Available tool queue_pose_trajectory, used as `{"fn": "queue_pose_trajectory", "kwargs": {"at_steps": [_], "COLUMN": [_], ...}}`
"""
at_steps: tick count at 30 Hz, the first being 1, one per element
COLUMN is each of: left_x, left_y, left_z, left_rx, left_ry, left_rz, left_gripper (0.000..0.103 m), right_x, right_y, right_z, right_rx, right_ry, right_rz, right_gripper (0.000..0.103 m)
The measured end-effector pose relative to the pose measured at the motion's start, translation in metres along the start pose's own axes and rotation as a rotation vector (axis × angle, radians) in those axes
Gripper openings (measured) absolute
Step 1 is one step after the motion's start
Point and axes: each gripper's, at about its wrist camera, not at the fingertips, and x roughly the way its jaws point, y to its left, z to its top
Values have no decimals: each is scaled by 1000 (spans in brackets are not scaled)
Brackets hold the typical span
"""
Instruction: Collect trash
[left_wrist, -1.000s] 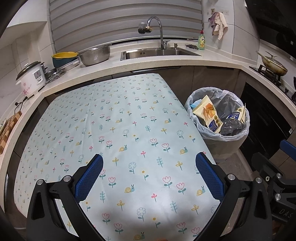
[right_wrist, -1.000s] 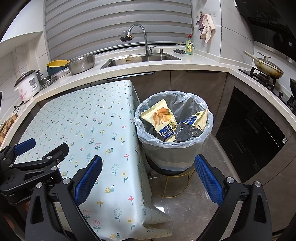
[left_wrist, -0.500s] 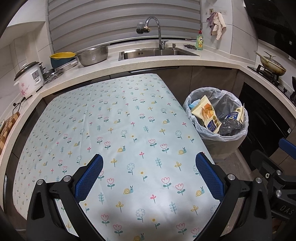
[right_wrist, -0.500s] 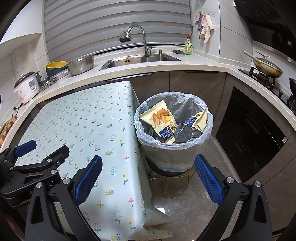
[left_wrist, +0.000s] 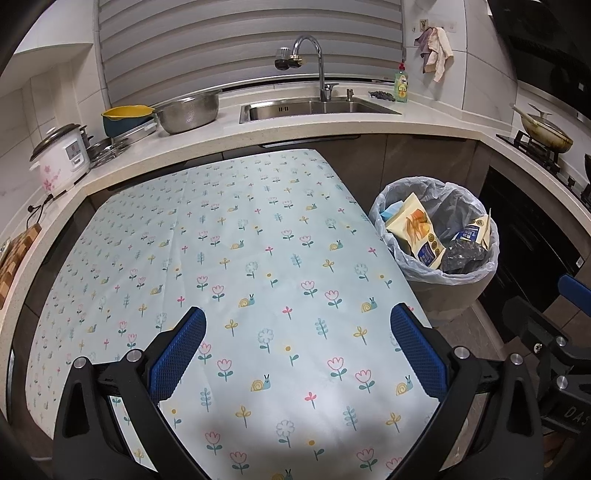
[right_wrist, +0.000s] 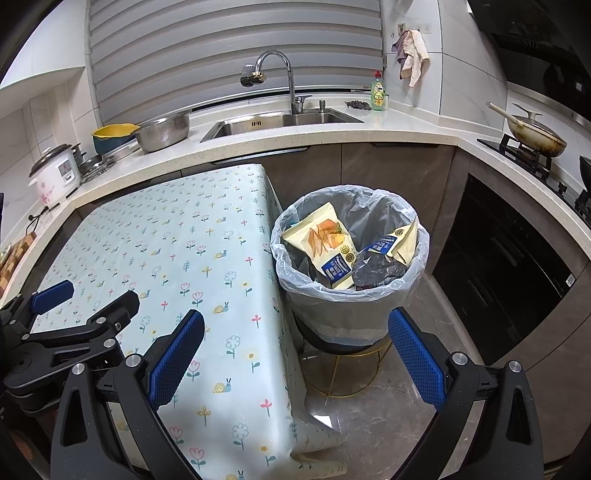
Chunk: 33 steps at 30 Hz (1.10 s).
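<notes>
**Trash in the bin, both grippers empty**

From my right wrist camera the trash bin sits near centre, at about 12 o'clock from my right gripper, on the floor just beside the table's right edge. It is lined with a pale translucent bag folded over the rim. Inside I see a cream chip packet with an orange picture and a blue label leaning at the left, a second cream packet with a blue label at the right, and a dark crumpled wrapper between them at the front. The bin rests on a gold wire stand.

My right gripper has its blue pads spread wide with nothing between them. My left gripper is likewise wide apart and empty, above the table; from its camera the bin lies at about 2 o'clock.

The table carries a light floral tablecloth.

Further out, on the counter at 11 o'clock, a steel colander bowl and a yellow-and-blue bowl stand side by side; I cannot tell what they hold. A rice cooker is at 10 o'clock with its lid on. The sink at 12 o'clock has a green soap bottle beside it, and a pan sits on the stove at 2 o'clock.
</notes>
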Motion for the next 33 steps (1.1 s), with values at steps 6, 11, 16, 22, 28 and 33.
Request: {"fn": "queue_pose_trajectory", "kwargs": {"at_steps": [6,11,16,22,28,33], "left_x": [0,1,6,6,1,2], "left_y": [0,-2,-5,-4,-8,-12], "left_z": [0,2,4,3,6,9], "left_rx": [0,3,11,-6,20,27], "left_ry": [-7,-10,20,27,-4,5], "left_rz": [0,8,-15,10,21,7], "left_gripper": [96,96,96,96,96,96], "right_x": [1,3,5,7,9,10], "right_y": [-1,-2,-2,-5,-8,-7], "right_z": [1,1,0,1,2,4], "right_rx": [2,4,3,10,21,20], "right_ry": [-7,-1,4,2,-3,-4], "right_rz": [0,-3,-3,-6,-5,-1], "right_gripper": [96,96,96,96,96,96]}}
